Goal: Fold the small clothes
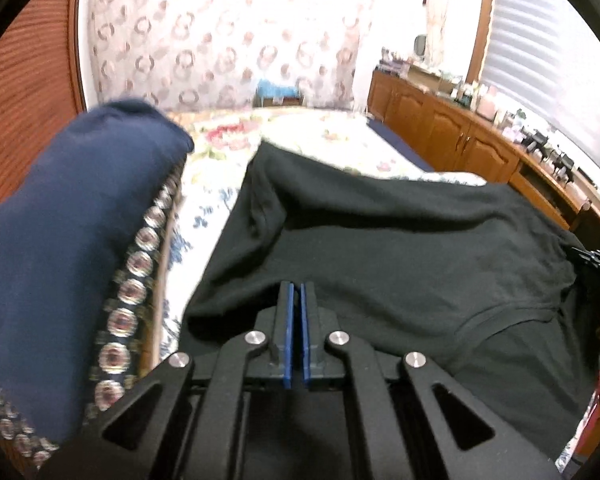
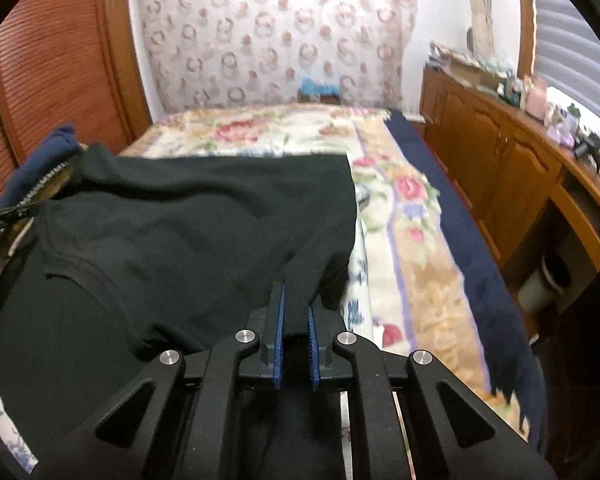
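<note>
Blue-padded black right gripper [image 2: 296,300] pinches a bunched edge of the dark green knit T-shirt [image 2: 204,216], its jaws narrowed on a thick wad of cloth at what appears to be the sleeve side. At the garment's other side, the matching left gripper [image 1: 297,292] shows pads nearly together with fabric at their tips; a thin hem seems caught there, though the view does not settle it. Held at 2 points, the shirt stays spread across the floral bedspread [image 2: 412,216], neckline seam visible, likely so a fold can be carried over. Both tools sit low and near level, aimed toward the patterned wall. Beside the shirt lies a navy blue folded garment [image 1: 72,216].
</note>
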`<state>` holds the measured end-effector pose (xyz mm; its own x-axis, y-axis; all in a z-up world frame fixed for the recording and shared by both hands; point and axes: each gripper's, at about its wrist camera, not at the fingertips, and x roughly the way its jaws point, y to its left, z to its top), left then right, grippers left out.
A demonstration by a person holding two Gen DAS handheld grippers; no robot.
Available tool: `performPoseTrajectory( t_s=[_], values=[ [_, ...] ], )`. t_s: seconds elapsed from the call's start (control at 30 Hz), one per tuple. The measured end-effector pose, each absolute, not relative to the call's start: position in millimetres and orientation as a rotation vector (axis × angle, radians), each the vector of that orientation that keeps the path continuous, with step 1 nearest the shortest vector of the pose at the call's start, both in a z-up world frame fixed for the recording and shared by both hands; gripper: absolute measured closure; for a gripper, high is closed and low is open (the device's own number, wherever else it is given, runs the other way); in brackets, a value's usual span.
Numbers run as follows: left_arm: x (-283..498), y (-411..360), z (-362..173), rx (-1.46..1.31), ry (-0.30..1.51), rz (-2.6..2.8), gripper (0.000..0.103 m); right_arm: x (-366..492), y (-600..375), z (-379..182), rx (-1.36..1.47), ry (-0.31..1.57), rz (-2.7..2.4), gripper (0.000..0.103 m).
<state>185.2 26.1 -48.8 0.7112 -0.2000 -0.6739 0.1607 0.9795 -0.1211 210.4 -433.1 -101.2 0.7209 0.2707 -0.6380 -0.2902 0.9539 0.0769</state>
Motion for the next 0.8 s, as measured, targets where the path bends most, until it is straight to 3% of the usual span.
performPoseTrajectory(
  t_s=[0.4, 0.8],
  values=[
    [131.2, 40.1, 0.6, -0.053, 0.588, -0.211, 0.103, 181.1, -434.2, -39.2, -0.020, 0.581, 0.363, 0.097],
    [46.0, 54.1, 1.5, -0.042, 0.547, -0.215, 0.103, 107.1, -435.3, -42.4, -0.028, 0.620, 0.405, 0.097]
  ],
)
